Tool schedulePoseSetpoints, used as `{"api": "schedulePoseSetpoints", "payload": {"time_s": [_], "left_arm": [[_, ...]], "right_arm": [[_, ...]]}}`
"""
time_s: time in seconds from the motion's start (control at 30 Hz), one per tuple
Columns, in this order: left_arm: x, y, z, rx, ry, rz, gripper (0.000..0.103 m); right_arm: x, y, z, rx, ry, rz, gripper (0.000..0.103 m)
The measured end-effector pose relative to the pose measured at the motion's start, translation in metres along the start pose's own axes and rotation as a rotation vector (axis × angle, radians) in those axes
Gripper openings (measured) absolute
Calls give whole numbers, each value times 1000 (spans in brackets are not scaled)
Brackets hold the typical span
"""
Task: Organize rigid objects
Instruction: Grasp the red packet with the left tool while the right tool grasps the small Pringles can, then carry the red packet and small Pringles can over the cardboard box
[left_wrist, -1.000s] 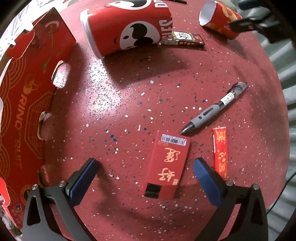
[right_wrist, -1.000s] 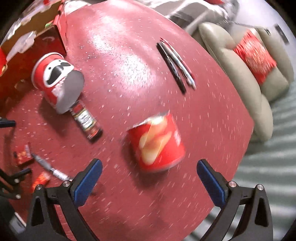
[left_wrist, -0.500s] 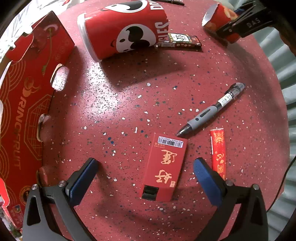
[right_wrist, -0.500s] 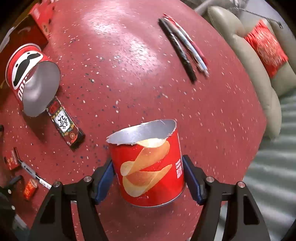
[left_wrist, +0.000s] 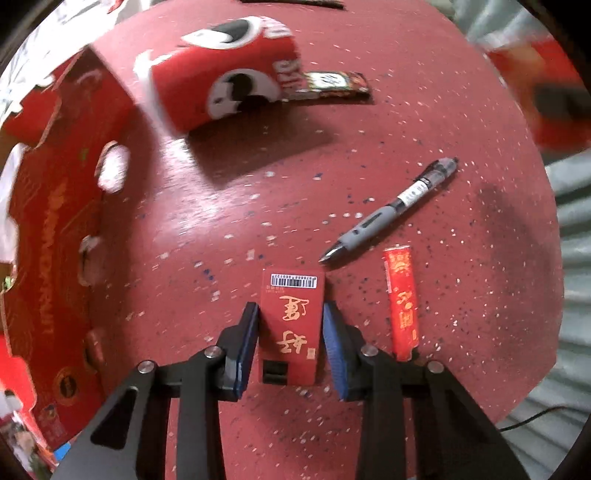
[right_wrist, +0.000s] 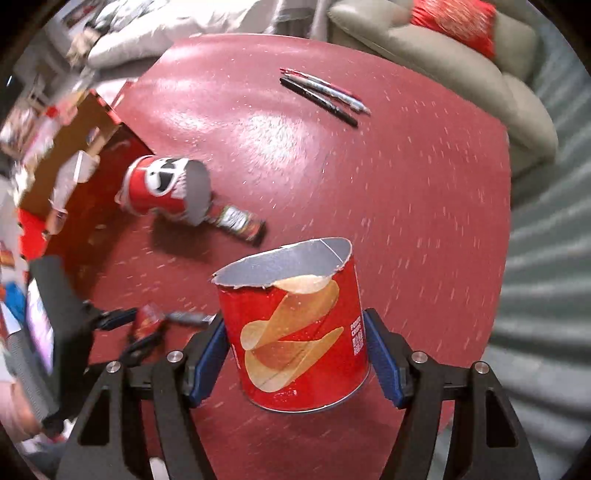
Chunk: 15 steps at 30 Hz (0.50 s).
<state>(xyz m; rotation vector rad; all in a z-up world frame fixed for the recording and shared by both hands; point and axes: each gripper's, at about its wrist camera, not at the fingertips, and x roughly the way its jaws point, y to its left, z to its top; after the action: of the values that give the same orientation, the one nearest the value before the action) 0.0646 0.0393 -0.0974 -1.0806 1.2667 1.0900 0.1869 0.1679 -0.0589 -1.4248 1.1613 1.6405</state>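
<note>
Left gripper (left_wrist: 290, 334) pinches the red box (left_wrist: 291, 325) across its sides; right gripper (right_wrist: 295, 354) clamps the upright can (right_wrist: 295, 332) mid-wall, both grips suited to lifting.

Home living room: beige sofa (right_wrist: 461, 62), red cushion (right_wrist: 454, 22).

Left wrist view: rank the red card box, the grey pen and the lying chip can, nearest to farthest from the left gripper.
1. Red card box, between the left gripper's jaws.
2. Grey pen, ahead and right.
3. Lying chip can, far ahead, left.
</note>
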Motion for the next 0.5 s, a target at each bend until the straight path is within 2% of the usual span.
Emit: {"api": "schedulePoseSetpoints", "payload": {"time_s": [0.3,0.5], "left_arm": [[-58,10,-18,37,-50,13,37],[-85,25,-41,36,-76,11,37]], "right_arm": [[-29,27,-70,199,8,50,71],[-39,48,-84,237,5,61,71]]}}
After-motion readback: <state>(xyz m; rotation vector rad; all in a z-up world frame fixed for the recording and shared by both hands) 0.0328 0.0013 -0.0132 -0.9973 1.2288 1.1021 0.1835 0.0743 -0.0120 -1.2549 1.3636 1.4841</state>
